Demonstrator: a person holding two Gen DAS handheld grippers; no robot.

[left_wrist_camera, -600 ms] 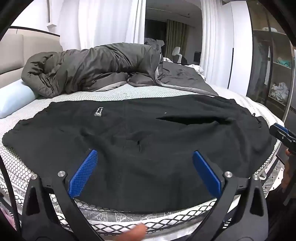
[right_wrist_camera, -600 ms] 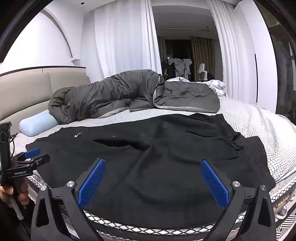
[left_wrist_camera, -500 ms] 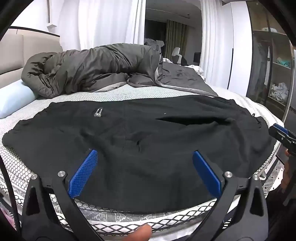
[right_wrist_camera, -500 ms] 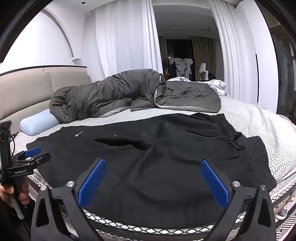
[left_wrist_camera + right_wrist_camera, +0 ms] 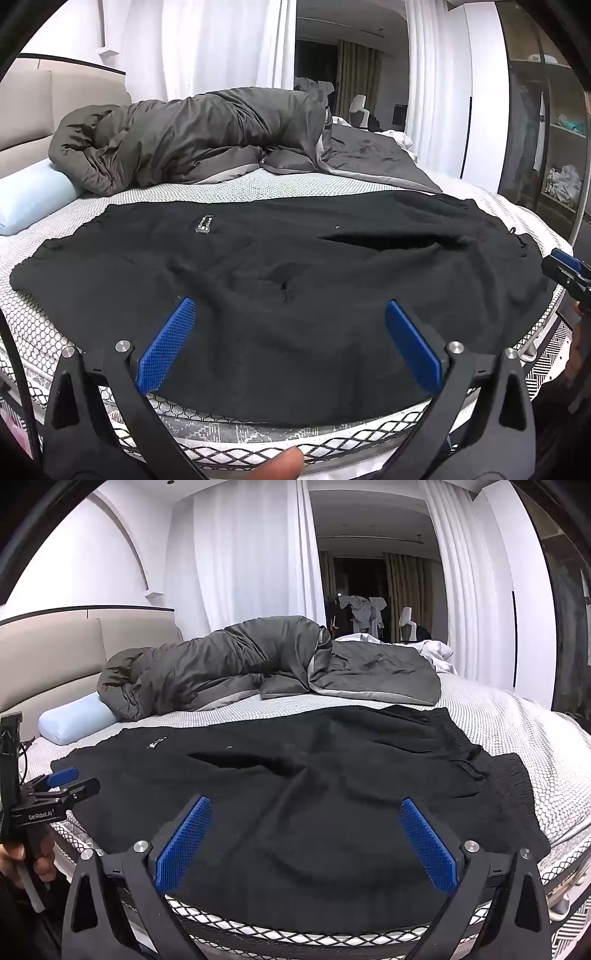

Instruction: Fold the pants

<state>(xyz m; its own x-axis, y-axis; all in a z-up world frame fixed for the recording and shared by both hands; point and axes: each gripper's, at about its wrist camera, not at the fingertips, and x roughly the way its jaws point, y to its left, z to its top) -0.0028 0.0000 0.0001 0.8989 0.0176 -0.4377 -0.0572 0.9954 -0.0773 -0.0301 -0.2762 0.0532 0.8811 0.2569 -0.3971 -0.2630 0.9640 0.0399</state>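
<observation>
My left hand-held gripper [image 5: 286, 343] and right hand-held gripper [image 5: 306, 840] both hover spread wide, holding nothing, over the near edge of the black pants [image 5: 295, 266], which lie spread across the bed [image 5: 535, 731]. I should pinch only the hem layers at two matching points, so the fold lifts evenly without dragging wrinkles.

The room is bright and the light is soft and even. The white curtains [image 5: 251, 568] glow. The doorway [image 5: 354, 579] at the top middle is dark. The black pants [image 5: 295, 280] hide their folds. Edges bend round, with black corners.
</observation>
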